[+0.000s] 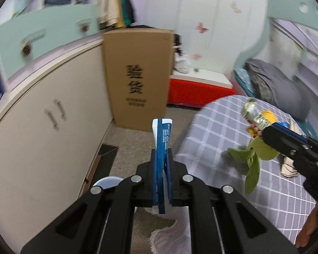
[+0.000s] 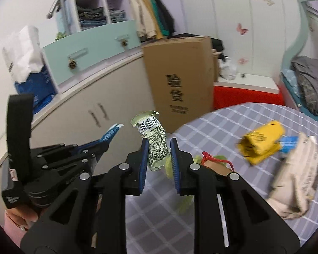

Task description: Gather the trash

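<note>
- My left gripper [image 1: 162,158] has its fingers clamped on a flat blue-and-white wrapper [image 1: 162,135], which stands up edgewise between the pads and is held over the carpeted floor [image 1: 133,148], off the bench edge.
- My right gripper [image 2: 158,160] has its fingers closed on a crumpled green wrapper [image 2: 155,141] with barcode and black print; it sticks up out of the pads, held above the bench [image 2: 211,131] with its checked grey cloth.
- From the right wrist, the left gripper sits just to the left, with its blue wrapper's tip near the green one; whether they touch, I can't tell.
- Still lying on the bench: yellow packet [image 2: 261,145], a blue item [image 2: 289,142] tucked just behind it, crumpled beige paper bag [image 2: 294,175] to the right, red string [image 2: 216,158] on a brown piece behind the right fingers, green leaves [image 1: 251,158].
- A white-rimmed round container [image 1: 108,182] shows on the floor below the left gripper, partly hidden.
- Cardboard box [image 1: 136,78] stands upright against the cream cabinet [image 1: 42,139].
</note>
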A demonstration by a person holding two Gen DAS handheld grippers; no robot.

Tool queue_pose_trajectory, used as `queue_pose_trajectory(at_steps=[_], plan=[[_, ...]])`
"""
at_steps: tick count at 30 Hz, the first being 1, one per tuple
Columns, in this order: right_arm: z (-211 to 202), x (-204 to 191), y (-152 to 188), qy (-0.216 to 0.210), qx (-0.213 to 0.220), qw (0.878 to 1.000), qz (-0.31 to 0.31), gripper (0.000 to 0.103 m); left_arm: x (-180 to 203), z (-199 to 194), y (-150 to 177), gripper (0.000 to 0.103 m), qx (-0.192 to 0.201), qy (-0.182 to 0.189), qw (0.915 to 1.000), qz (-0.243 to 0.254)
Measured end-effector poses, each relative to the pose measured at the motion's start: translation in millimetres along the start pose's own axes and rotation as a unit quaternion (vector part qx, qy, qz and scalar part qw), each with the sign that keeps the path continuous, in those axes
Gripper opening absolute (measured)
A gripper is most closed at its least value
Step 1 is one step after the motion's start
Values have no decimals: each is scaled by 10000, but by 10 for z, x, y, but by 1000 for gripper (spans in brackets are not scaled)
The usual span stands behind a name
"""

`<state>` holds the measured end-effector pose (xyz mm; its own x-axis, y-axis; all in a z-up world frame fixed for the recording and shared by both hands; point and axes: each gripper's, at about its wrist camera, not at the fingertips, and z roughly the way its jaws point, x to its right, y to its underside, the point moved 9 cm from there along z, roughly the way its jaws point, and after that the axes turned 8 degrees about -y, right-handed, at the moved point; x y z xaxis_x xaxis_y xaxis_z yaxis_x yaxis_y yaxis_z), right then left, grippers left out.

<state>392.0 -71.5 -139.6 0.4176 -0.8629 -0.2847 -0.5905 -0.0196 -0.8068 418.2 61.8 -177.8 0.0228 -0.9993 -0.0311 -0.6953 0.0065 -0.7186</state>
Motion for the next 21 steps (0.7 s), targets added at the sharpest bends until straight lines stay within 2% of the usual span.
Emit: queue_pose_trajectory(at_steps=[6,10,14,21], plan=[[412,-653,16,-487,-209,9984,-178,21,-709,32,150,8,-141,-234,9986,-457],[553,-852,69,-499,-338,9976,-340,21,-832,42,194,8,-193,-151,9983,-533],[475,-613,91,-163,-376,9987,-307,21,-557,57,196,8,-169,148,9988,-430],[-147,174,-9,558,-71,9984,-19,21,155,-19,74,8,-31,751,9971,-151]])
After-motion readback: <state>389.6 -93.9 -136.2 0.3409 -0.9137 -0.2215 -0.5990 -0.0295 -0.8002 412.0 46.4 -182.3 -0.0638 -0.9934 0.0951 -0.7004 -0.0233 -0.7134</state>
